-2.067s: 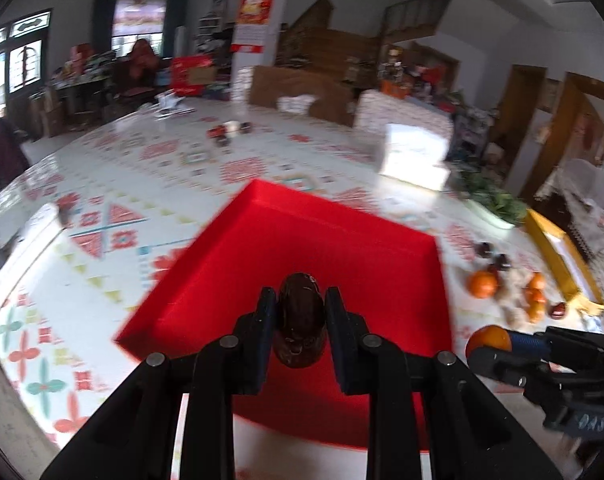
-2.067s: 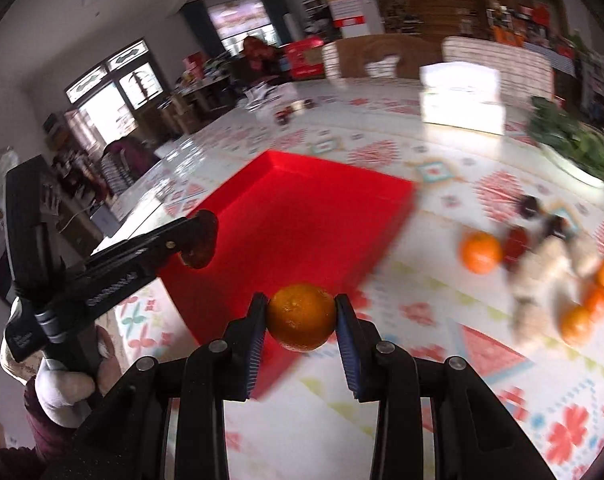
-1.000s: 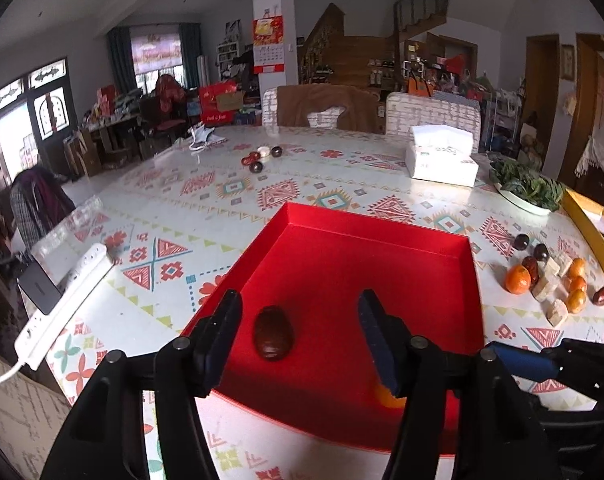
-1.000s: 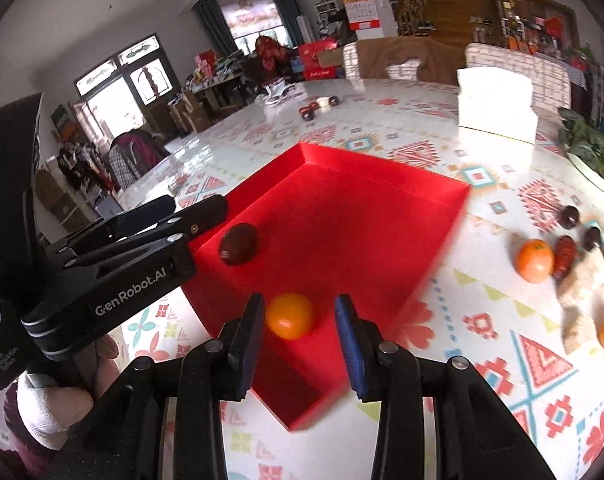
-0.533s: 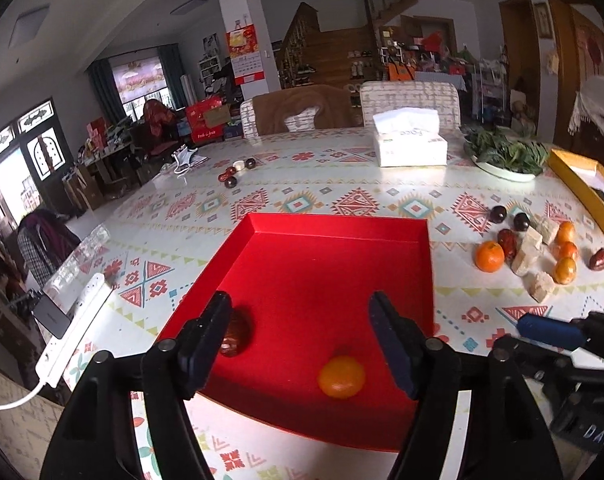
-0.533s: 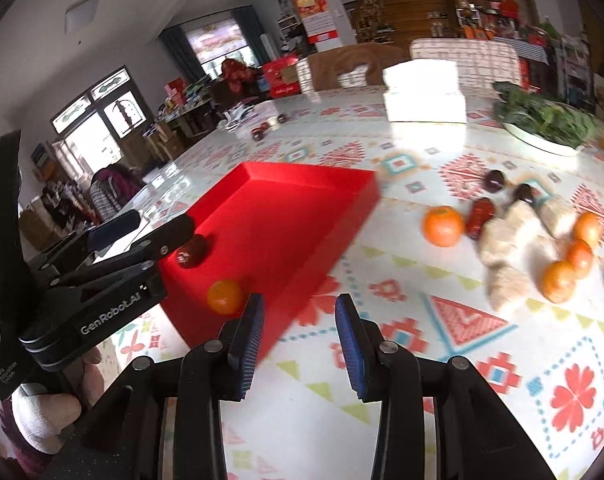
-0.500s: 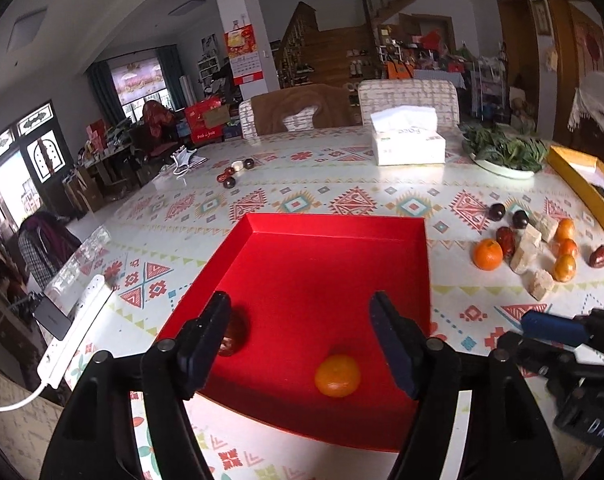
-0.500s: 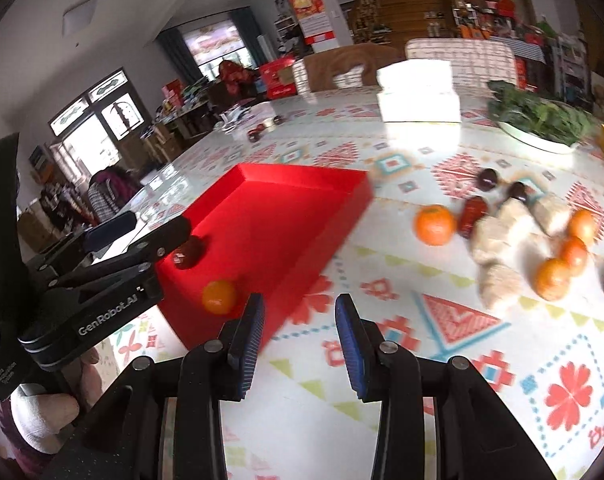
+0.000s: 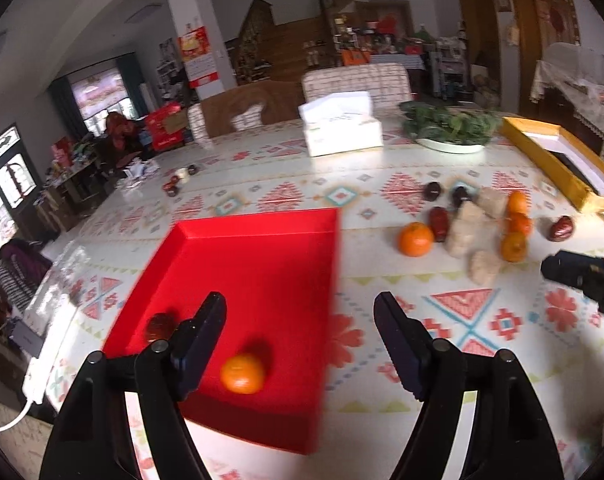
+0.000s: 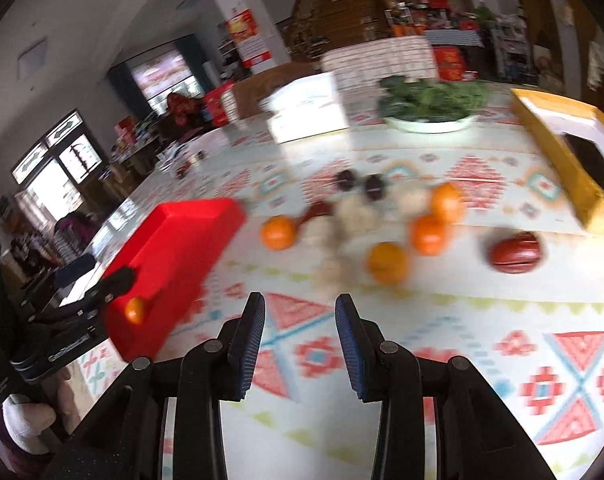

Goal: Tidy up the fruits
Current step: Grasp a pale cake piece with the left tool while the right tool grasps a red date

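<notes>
A red tray (image 9: 262,248) lies on the patterned table and holds an orange (image 9: 242,373) and a dark date (image 9: 160,325). My left gripper (image 9: 300,312) hangs over the tray's right front corner. Its jaws are opening and nothing is between them. To the right on the table lies a loose pile: an orange (image 9: 415,239), more oranges, dark dates and pale lumps. My right gripper (image 10: 300,308) hovers over the table just short of that pile, open with a narrow, empty gap. Ahead of it are an orange (image 10: 386,262) and a red date (image 10: 515,253). The right wrist view is blurred.
A white tissue box (image 9: 341,130) and a plate of greens (image 9: 449,126) stand at the back. A yellow box (image 9: 557,160) lies at the far right. A white power strip (image 9: 50,344) runs along the table's left edge. Chairs stand behind the table.
Both grippers let go of their fruit into the tray, then swung right toward the pile. The left jaws spread wider. The orange and the date stay in the tray.
</notes>
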Available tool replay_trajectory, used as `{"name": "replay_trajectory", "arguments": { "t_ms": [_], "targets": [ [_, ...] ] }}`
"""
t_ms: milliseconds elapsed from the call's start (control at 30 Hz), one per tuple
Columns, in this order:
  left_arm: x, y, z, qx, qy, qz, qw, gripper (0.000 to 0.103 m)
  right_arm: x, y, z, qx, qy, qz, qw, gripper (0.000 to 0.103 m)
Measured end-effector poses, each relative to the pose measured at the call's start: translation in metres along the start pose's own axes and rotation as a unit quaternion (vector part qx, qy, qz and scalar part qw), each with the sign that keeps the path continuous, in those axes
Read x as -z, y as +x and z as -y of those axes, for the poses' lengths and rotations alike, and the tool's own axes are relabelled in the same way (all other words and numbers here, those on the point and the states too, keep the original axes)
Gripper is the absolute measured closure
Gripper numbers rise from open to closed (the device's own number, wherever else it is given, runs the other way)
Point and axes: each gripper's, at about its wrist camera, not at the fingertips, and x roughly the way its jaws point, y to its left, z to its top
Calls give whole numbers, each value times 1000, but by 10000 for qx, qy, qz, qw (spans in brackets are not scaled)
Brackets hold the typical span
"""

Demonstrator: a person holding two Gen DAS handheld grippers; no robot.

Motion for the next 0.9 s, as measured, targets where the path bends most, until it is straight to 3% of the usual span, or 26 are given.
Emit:
{"name": "replay_trajectory", "arguments": {
  "t_ms": [200,533,667,900],
  "targets": [
    [-3,3,34,750,146,-70,9970,25,-3,-22,63,529,448,119,9975,63],
    [-7,25,86,2030,248,-315,9784,26,-18,-28,110,951,752,205,9924,63],
    [-13,43,98,2131,286,-441,9756,36,-27,-20,124,1081,925,162,9897,63],
    [-27,72,119,2064,419,-556,9760,36,-36,4,131,1125,1103,-27,9875,54]
  ]
}}
